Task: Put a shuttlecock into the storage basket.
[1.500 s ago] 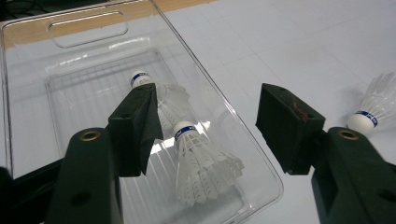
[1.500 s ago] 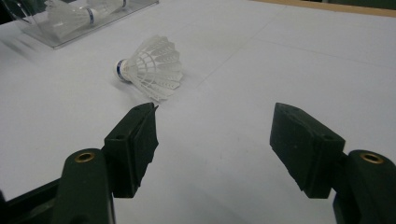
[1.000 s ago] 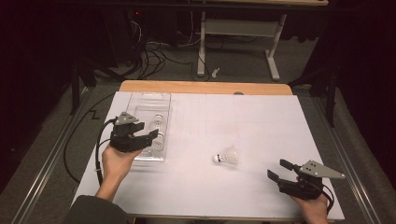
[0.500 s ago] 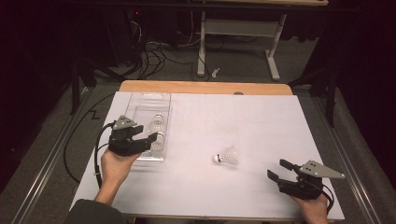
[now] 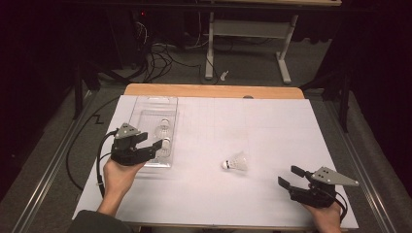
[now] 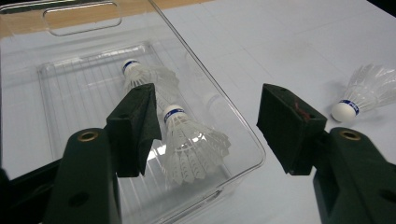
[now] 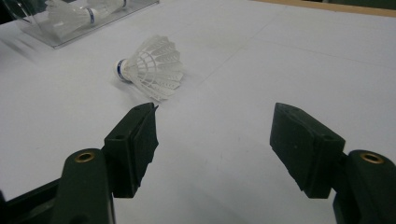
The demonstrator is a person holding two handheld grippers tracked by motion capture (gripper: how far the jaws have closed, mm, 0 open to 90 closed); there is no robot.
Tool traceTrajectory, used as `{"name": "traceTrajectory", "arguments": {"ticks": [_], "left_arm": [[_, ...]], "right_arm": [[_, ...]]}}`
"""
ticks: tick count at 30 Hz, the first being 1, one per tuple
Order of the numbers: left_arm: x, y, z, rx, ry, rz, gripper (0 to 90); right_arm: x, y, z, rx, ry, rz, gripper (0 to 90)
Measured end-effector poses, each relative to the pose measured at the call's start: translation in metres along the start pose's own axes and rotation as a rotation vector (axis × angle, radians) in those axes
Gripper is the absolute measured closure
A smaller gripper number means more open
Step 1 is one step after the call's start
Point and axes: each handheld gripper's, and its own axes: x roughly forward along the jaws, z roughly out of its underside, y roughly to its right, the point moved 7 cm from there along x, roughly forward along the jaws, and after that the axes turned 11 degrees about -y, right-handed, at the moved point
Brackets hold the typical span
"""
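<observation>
High view: left gripper (image 5: 154, 144) has pulled back slightly off the clear box (image 5: 154, 130), jaws wide, empty. Left gripper view: two shuttlecocks (image 6: 191, 142) lie in the box. Right gripper view: right gripper (image 7: 215, 140) wide, one loose shuttlecock (image 7: 150, 69) on the table, probably next.

White shuttlecock (image 5: 236, 161) with blue band, clear tray (image 5: 145, 109), seemingly black gripper (image 5: 293, 177)

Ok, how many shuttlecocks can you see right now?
3. Two lie in the clear tray: a near shuttlecock and a far shuttlecock. A loose shuttlecock lies on the white sheet mid-table. None looks hidden.
</observation>
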Motion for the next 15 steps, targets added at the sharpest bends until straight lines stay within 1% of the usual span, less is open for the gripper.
{"name": "traceTrajectory", "arguments": {"ticks": [5, 8, 15], "left_arm": [[-0.0004, 0.0014, 0.0037, 0.001, 0.0, 0.001, 38.8], [-0.0008, 0.0018, 0.0056, 0.008, -0.003, -0.001, 38.6], [-0.0033, 0.0023, 0.0096, 0.003, 0.004, 0.004, 38.7]], "right_arm": [[0.0, 0.0, 0.0, 0.0, 0.0, 0.0, 32.3], [-0.0001, -0.0001, 0.0, 0.0, 0.0, 0.0, 32.3], [-0.0001, -0.0003, 0.0, 0.0, 0.0, 0.0, 32.3]]}}
